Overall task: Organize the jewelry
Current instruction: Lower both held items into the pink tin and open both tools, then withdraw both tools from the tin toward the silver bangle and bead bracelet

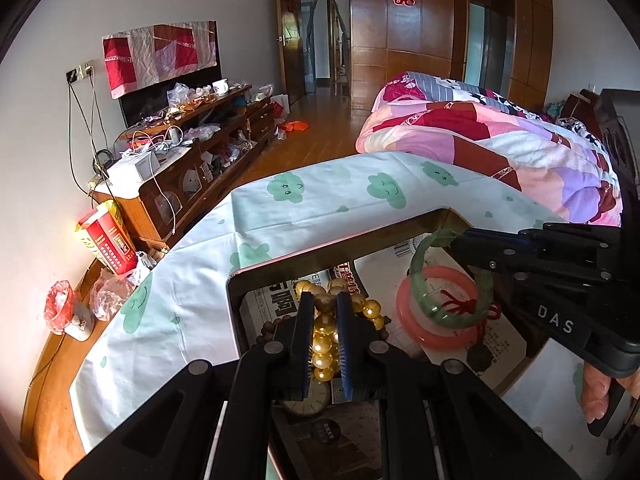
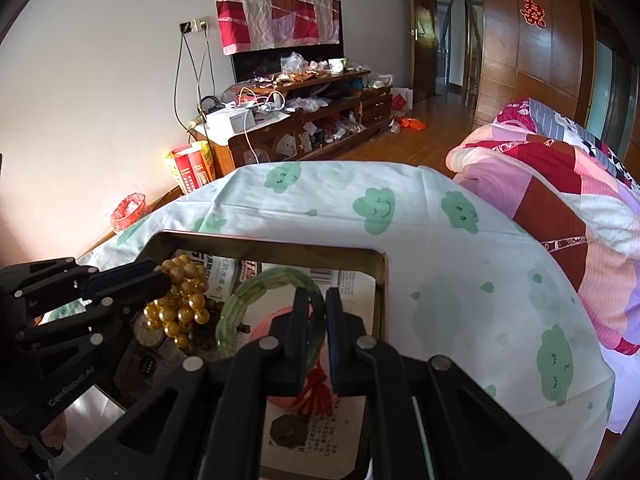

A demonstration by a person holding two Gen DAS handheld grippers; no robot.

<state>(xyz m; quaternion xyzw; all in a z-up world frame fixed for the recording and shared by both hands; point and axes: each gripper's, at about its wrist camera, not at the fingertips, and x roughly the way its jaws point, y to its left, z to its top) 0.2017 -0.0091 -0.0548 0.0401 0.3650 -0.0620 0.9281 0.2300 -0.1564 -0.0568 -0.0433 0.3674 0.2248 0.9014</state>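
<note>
- Left gripper (image 1: 325, 336): jaws narrow, pads pressed on either side of the gold bead strand (image 1: 325, 346), which hangs between them over the near-left part of the tray (image 1: 276, 264).
- Right gripper (image 2: 318, 334): jaws nearly together, clamped on the rim of the green bangle (image 2: 256, 300); bangle tilted, its far edge raised over the tray's right half.
- Tray is a dark metal box lined with newspaper (image 2: 352, 292), sitting on a table under a pale cloth printed with green clouds (image 2: 460, 264).
- Under the green bangle: a pink bangle (image 1: 436, 340) lying flat on the newspaper, with a red tassel cord (image 1: 460, 306) across it. Whether the green one touches the pink one, cannot tell.
- Other contents: brown wooden beads (image 2: 200, 340) and a small watch face (image 2: 150, 330), both under or just beside the gold strand.
- Step in hand (judgement): both pieces are gripped and inside the tray's outline; either being set down into their places or just picked up from them. Frames alone do not settle which.
- Next move (judgement): if placing, lower each until it rests on the paper, then release; gold strand kept left, bangle right, so they do not tangle.
- Watch for: the strand is loose and will slump and spread; the bangle is hard and smooth, held by a thin rim, so it may pivot or slip if the grip eases early.
</note>
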